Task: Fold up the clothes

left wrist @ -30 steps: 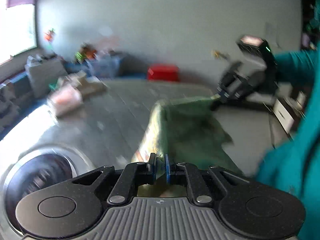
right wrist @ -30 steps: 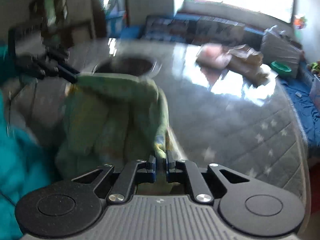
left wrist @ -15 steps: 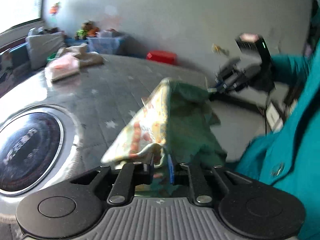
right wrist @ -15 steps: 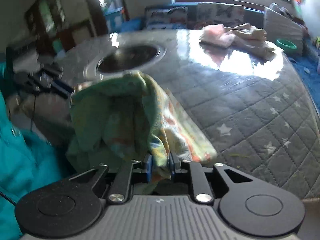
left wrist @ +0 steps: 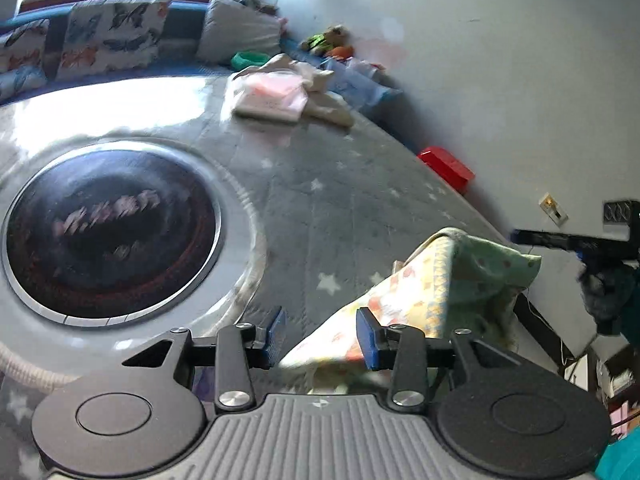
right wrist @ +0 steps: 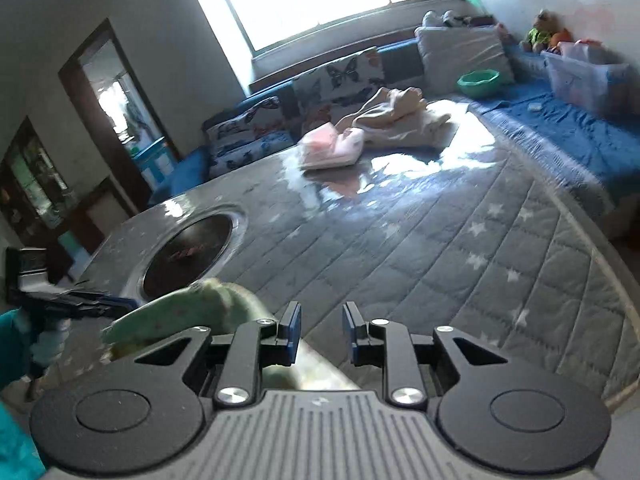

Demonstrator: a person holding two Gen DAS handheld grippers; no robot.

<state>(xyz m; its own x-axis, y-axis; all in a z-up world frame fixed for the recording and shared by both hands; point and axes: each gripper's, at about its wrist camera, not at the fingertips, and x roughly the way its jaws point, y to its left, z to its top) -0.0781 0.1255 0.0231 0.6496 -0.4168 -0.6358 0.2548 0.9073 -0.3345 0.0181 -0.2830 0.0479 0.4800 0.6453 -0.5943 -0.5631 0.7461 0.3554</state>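
A green and yellow printed garment (left wrist: 436,296) lies in a heap at the near edge of the grey quilted bed surface (left wrist: 320,208). My left gripper (left wrist: 320,336) hangs just over its near edge. Its jaws are opening, and the cloth edge lies loose between and below the blue pads (left wrist: 366,338), which do not press on it. In the right wrist view the garment (right wrist: 188,308) bulges behind the left finger. My right gripper (right wrist: 322,334) is opening too, with no cloth pinched. Each gripper shows in the other's view: the right gripper (left wrist: 552,240) and the left gripper (right wrist: 84,302).
A black round disc (left wrist: 108,232) is set into the bed surface on the left. A folded pink garment (right wrist: 332,148) and a beige pile (right wrist: 400,120) lie at the far side. Cushions (right wrist: 344,76), a green bowl (right wrist: 478,80), a clear bin (right wrist: 580,76) and a red box (left wrist: 448,168) line the edges.
Both grippers held the garment up pinched between shut jaws. Their jaws have since parted, the garment has dropped onto the bed, and both views have rolled and swung sideways.
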